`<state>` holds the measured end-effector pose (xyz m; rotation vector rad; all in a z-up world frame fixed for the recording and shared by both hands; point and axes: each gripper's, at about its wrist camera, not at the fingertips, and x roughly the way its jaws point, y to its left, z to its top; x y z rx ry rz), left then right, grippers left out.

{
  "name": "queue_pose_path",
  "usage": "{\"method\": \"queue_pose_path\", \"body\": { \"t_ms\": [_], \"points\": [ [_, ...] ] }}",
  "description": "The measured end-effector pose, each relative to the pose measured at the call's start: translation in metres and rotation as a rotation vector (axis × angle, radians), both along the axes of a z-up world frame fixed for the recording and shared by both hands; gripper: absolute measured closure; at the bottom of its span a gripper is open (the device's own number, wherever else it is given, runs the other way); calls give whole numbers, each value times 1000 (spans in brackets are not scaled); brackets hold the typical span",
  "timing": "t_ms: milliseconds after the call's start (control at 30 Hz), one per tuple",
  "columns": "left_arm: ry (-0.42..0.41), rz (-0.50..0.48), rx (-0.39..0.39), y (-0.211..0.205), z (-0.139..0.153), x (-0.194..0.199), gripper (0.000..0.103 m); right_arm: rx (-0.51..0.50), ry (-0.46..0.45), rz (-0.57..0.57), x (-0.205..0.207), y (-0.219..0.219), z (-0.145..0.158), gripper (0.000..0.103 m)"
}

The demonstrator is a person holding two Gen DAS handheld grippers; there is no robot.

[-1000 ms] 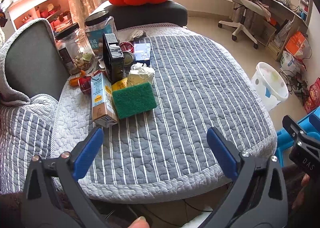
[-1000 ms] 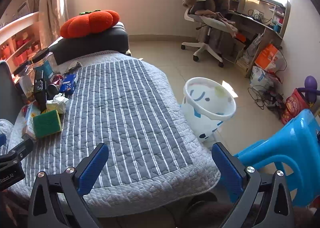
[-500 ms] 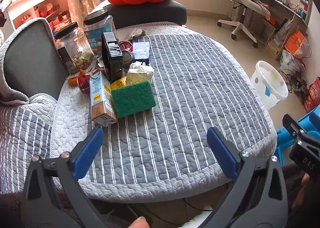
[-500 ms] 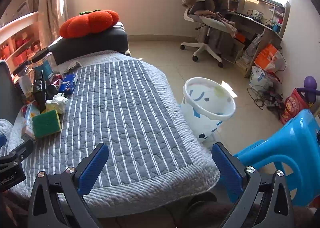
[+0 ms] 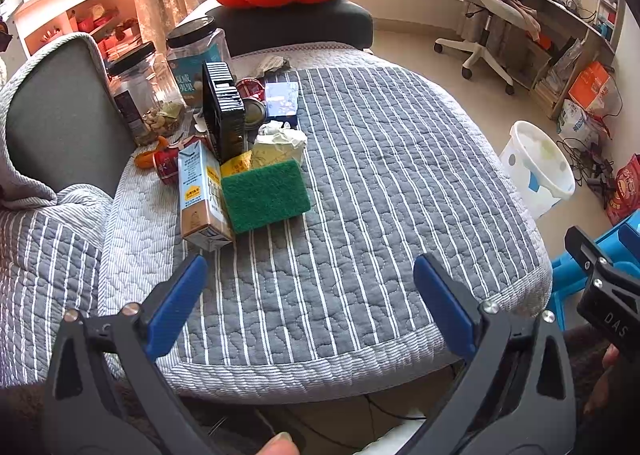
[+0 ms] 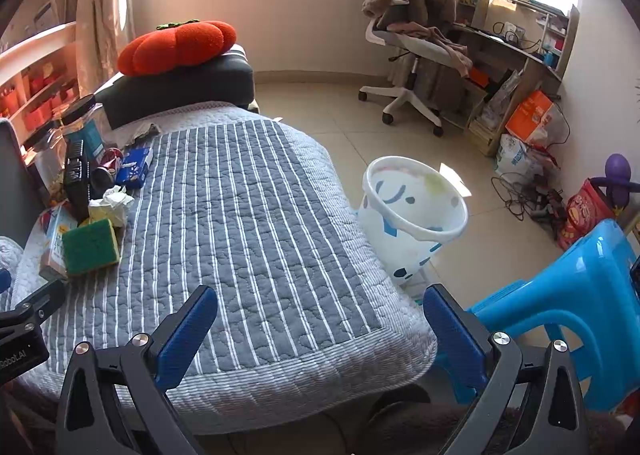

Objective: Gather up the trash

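Nearest the cameras, the left tool [image 5: 310,281] and the right tool [image 6: 320,309] both hang with their blue-padded fingers spread wide and nothing between them, over the near edge of a striped grey quilt [image 5: 360,195].

In the left wrist view the trash is heaped at about ten o'clock on the quilt. A green scouring sponge [image 5: 265,196] leans against a drink carton [image 5: 198,197]. Just behind lie a crumpled tissue [image 5: 280,137] and an upright black box [image 5: 223,111]. Further back are a small blue packet [image 5: 282,100] and two clear jars [image 5: 148,95].

In the right wrist view, a white bin [image 6: 412,215] stands on the floor at about two o'clock, just beside the quilt's right edge. A blue plastic stool [image 6: 568,295] is at three o'clock. An orange pumpkin cushion [image 6: 176,45] sits farthest off, at eleven o'clock.
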<state>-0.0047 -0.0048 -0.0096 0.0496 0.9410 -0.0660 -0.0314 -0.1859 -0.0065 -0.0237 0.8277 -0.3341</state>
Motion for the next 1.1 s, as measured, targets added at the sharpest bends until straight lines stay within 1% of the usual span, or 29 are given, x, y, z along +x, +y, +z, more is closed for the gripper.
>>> {"method": "queue_pose_path", "body": {
  "t_ms": [367, 567, 733, 967, 1100],
  "points": [
    [15, -2, 3, 0, -3, 1, 1, -3, -4, 2, 0, 0, 1, 0],
    [7, 12, 18, 2, -3, 2, 1, -14, -8, 4, -1, 3, 4, 0],
    [4, 18, 12, 3, -4, 1, 1, -23, -17, -5, -3, 3, 8, 0],
    [-25, 29, 19, 7, 2, 0, 1, -41, -32, -24, -7, 1, 11, 0],
    [-3, 32, -18, 17, 8, 8, 1, -49, -30, -31, -7, 1, 14, 0]
  ]
}}
